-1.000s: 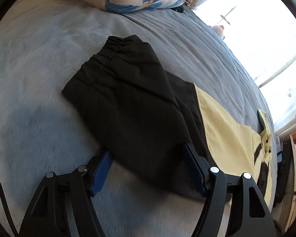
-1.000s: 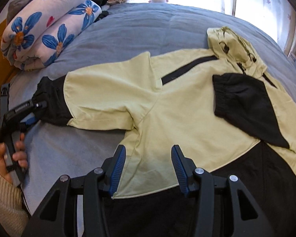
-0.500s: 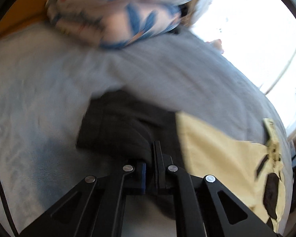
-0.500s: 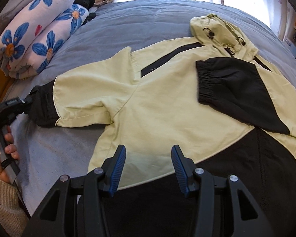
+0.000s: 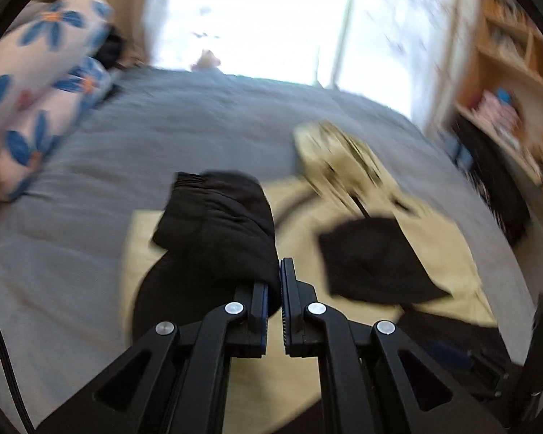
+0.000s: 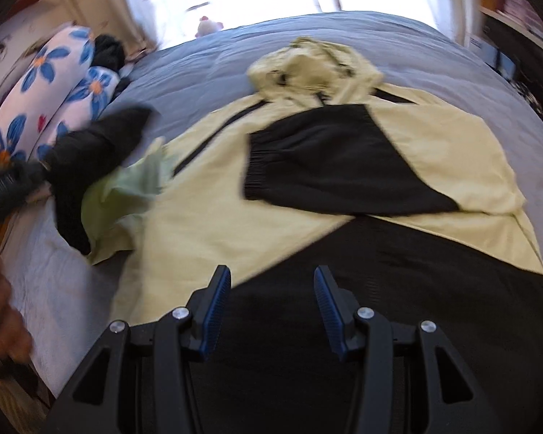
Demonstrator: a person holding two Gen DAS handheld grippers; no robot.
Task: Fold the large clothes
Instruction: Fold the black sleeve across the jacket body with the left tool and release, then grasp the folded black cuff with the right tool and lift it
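One sleeve is already folded: the right-hand black sleeve (image 6: 329, 166) lies flat across the chest of the yellow-and-black jacket (image 6: 206, 224), which is spread on the grey bed (image 6: 213, 61) with its hood (image 6: 315, 65) pointing toward the window. The other black sleeve (image 5: 221, 231) is off the bed, pinched in the left tool (image 5: 279, 289), whose fingers are pressed together on the dark cloth near its lower edge; the elastic cuff hangs forward beyond the tips. What the coming move turns on is this: from the left tool, the jacket's body lies ahead and toward the person's right, and the held sleeve's long axis runs from its shoulder seam at the jacket's left edge out to the cuff, so it should swing across the chest to lie beside or partly over the sleeve already folded. In the right wrist view the raised sleeve (image 6: 90, 166) is drawn up at the jacket's left side, with pale yellow-green fabric lifted under it. The left hand is plainly the nearer one for this. The right tool (image 6: 271, 307) hovers over the black hem with fingers spread and nothing between them, well placed, I judge, to steady the lower body if the fabric drags.
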